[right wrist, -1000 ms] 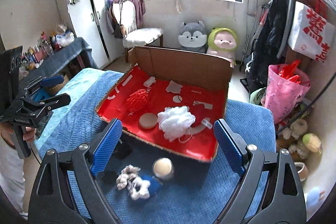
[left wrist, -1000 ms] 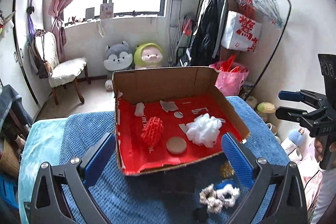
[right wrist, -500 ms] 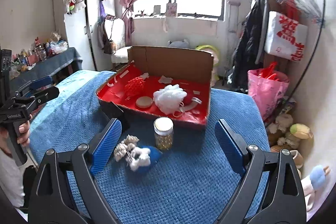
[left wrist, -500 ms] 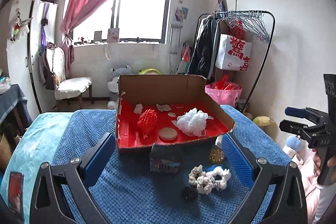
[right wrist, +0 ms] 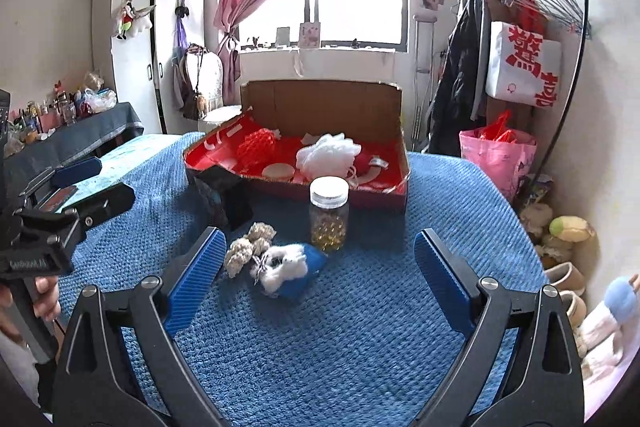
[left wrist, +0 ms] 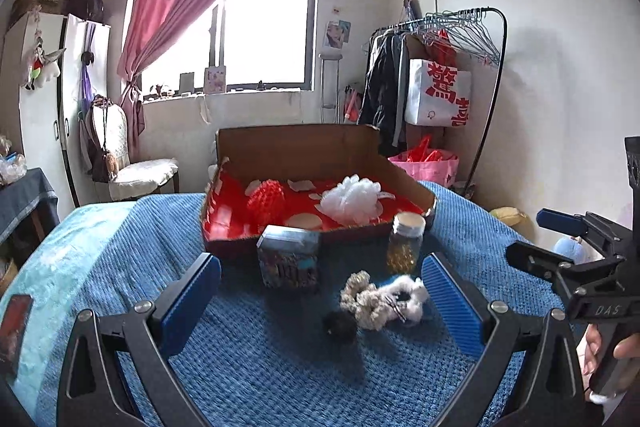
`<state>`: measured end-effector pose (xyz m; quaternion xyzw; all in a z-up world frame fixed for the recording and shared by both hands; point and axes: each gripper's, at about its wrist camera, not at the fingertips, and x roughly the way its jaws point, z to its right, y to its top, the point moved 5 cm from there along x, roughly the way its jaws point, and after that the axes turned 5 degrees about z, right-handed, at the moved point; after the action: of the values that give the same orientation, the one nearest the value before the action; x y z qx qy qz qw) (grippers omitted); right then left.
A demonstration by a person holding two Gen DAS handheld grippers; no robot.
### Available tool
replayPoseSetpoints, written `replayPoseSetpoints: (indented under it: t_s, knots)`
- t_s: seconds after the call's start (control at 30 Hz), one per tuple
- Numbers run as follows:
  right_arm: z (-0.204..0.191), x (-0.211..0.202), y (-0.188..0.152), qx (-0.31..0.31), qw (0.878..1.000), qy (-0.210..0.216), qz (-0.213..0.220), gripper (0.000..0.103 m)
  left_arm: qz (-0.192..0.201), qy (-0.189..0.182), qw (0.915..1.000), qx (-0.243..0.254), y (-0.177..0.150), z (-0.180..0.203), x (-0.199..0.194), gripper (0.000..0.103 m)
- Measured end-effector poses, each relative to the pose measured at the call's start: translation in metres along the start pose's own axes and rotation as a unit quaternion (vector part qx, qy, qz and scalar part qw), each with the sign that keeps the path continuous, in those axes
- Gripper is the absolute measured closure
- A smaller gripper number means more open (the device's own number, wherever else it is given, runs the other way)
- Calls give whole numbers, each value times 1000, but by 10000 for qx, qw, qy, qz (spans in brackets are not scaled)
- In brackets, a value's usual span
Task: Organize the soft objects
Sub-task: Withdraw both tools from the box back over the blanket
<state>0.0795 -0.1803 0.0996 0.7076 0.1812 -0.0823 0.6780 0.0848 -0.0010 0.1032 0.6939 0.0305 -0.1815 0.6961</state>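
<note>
A beige scrunchie [left wrist: 360, 297], a white fluffy scrunchie [left wrist: 404, 297] and a black pom-pom [left wrist: 340, 325] lie together on the blue blanket [left wrist: 280, 367]. In the right wrist view the white scrunchie [right wrist: 280, 265] rests on a blue soft piece [right wrist: 310, 257]. Behind them, a cardboard box [left wrist: 296, 147] with a red lining holds a red mesh puff [left wrist: 266, 201] and a white bath puff [left wrist: 352, 197]. My left gripper [left wrist: 320, 275] hangs open just short of the pile. My right gripper [right wrist: 320, 243] is opening its jaws, with nothing pressed between the pads.
A jar of yellow capsules [right wrist: 329, 213] and a small dark box [left wrist: 289, 259] stand between the pile and the cardboard box. A clothes rack [left wrist: 460, 27] and a pink bag [right wrist: 500, 155] are to the right, a chair [left wrist: 140, 171] and a wardrobe [right wrist: 132, 55] to the left.
Both grippers have dropped lower and drawn back from the cardboard box. The jar, the dark box and the scrunchie pile now sit in full view ahead of the fingers.
</note>
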Motion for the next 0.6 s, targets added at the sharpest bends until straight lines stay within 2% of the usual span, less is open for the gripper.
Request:
replayPoseSetpoints:
  t_s: [0.1,0.23,0.6]
  knots:
    - [-1,7,-10,65,9999,7,-99,6,-55,41,10000,45,-11,4,4,0]
    - [1,18,-25,195,9993,13,-308,6,-348,-1,9994,-46,-28,5,17,0]
    - [6,37,-56,321,9967,-62,-746,6,-825,33,9965,-162,-60,3,38,0]
